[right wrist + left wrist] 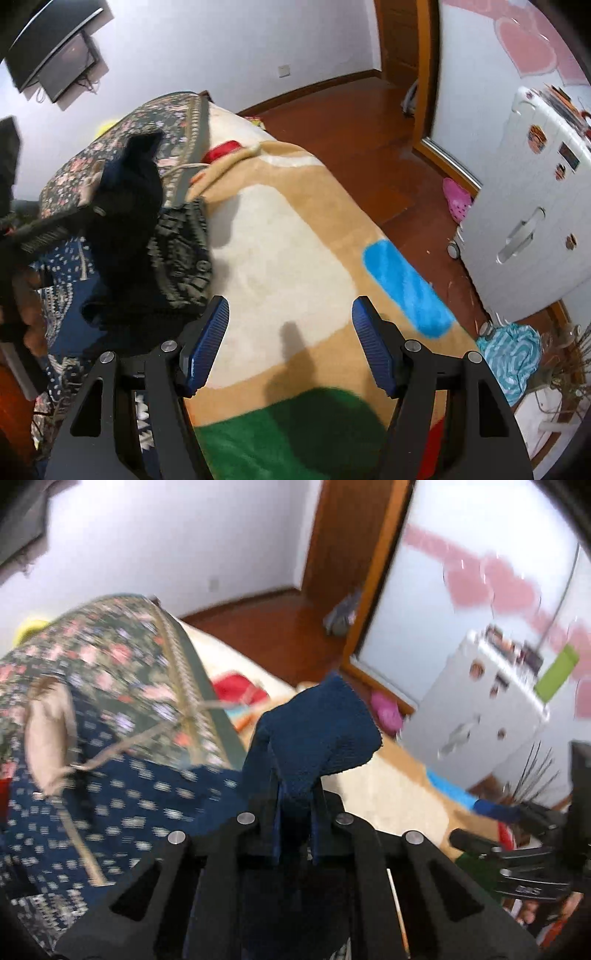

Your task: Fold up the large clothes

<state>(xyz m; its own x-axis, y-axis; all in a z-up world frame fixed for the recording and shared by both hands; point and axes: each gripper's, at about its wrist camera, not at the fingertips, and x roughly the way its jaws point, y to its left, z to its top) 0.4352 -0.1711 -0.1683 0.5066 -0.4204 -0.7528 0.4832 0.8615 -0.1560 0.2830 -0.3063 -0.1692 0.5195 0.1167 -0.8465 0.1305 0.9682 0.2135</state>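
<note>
Bedroom, shot from 2 wrist cams. Work surface = bed covered w/ a plush blanket [295,236], tan w/ a big cream patch, a blue oblong patch near its right edge and a green patch at the near end. Further back lies a dark floral quilt [147,122] w/ pink flowers and a banded border; a red item shows betw. quilt and blanket.

Left gripper [295,794]: fingers clamped tight on a fold of the navy garment [317,723], which bunches up above the tips and trails down-left, where the fabric shows a small white print over the bed. View is motion-blurred. In the right wrist view the same garment hangs as a dark bunch at left, over the bed's left side, beside a patterned grey-black cloth [184,251].

Right gripper [290,347]: jaws apart, blue ribbed pads facing each other, nothing betw. them, above the cream/tan area of the blanket; whether it touches the blanket I can't tell.

Room: white walls, reddish wood floor [351,122], wood door frame, frosted sliding panel w/ pink heart shapes. White suitcase [524,206] w/ stickers stands at right on the floor, a pink clog [458,199] just beside it, turquoise patterned cloth [513,354] nearer. Wall-mounted dark screen [55,48] top left.
</note>
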